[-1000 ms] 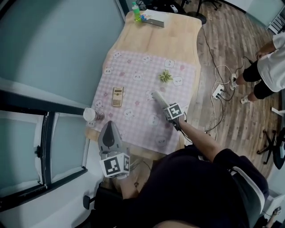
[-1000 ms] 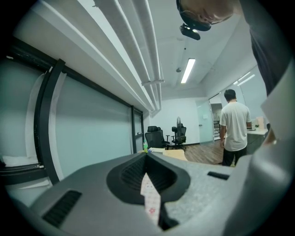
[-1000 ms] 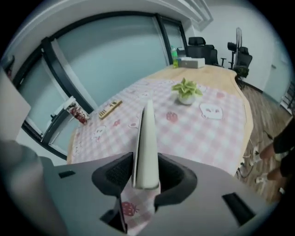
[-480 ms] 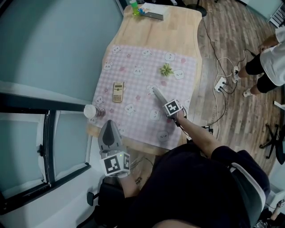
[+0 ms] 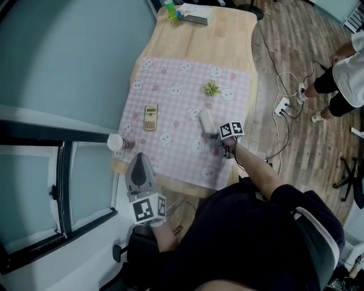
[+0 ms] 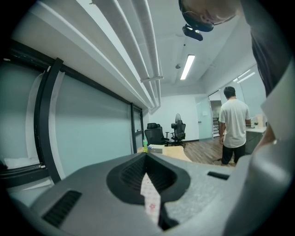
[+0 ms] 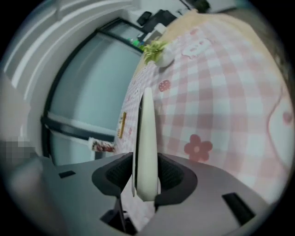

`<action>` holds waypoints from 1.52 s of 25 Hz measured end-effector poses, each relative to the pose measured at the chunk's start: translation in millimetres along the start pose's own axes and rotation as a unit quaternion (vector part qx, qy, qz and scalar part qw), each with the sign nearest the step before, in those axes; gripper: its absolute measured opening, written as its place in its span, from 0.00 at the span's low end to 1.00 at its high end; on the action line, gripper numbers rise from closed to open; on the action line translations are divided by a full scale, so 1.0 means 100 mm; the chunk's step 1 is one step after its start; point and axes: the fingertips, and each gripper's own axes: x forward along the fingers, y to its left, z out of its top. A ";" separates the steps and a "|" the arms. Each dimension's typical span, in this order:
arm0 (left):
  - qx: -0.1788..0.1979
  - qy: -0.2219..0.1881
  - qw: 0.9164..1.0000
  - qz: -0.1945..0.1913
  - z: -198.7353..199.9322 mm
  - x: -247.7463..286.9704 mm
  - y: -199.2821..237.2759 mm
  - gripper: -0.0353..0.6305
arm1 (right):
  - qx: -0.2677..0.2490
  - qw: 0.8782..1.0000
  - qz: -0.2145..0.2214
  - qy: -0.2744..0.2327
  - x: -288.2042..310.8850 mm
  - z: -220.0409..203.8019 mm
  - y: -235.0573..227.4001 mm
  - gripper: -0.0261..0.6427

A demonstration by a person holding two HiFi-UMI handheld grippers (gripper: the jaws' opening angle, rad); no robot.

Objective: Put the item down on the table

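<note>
A long flat white item (image 7: 146,138) stands on edge between the jaws of my right gripper (image 7: 145,179), which is shut on it. In the head view the white item (image 5: 205,121) is over the right part of the pink checked cloth (image 5: 170,102), with the right gripper (image 5: 215,129) just behind it. Whether the item touches the cloth I cannot tell. My left gripper (image 5: 140,170) is held off the table's near left corner, away from the item. Its jaws are shut with nothing in them; the left gripper (image 6: 148,184) points along the table toward the room.
On the cloth lie a calculator (image 5: 150,117) and a small green plant (image 5: 212,88). A bottle (image 5: 118,144) lies at the table's left edge. A book (image 5: 193,14) and a green bottle (image 5: 170,8) sit at the far end. A person (image 5: 347,68) stands right, near a power strip (image 5: 281,106).
My right gripper has shifted a little right and farther onto the table and has turned, still holding the white item. The left gripper has stayed put.
</note>
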 end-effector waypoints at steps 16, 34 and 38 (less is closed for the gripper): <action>0.007 0.002 1.000 -0.005 0.02 -0.01 -0.06 0.05 | 0.228 0.955 0.186 -0.031 -0.14 0.04 0.13 0.29; 0.003 -0.001 1.000 -0.014 0.05 -0.01 -0.09 0.05 | 0.445 0.871 0.195 0.079 -0.14 -0.48 0.13 0.51; 0.003 -0.001 1.000 -0.015 0.04 0.00 -0.10 0.05 | 0.459 0.863 0.183 0.103 -0.14 -0.71 0.05 0.51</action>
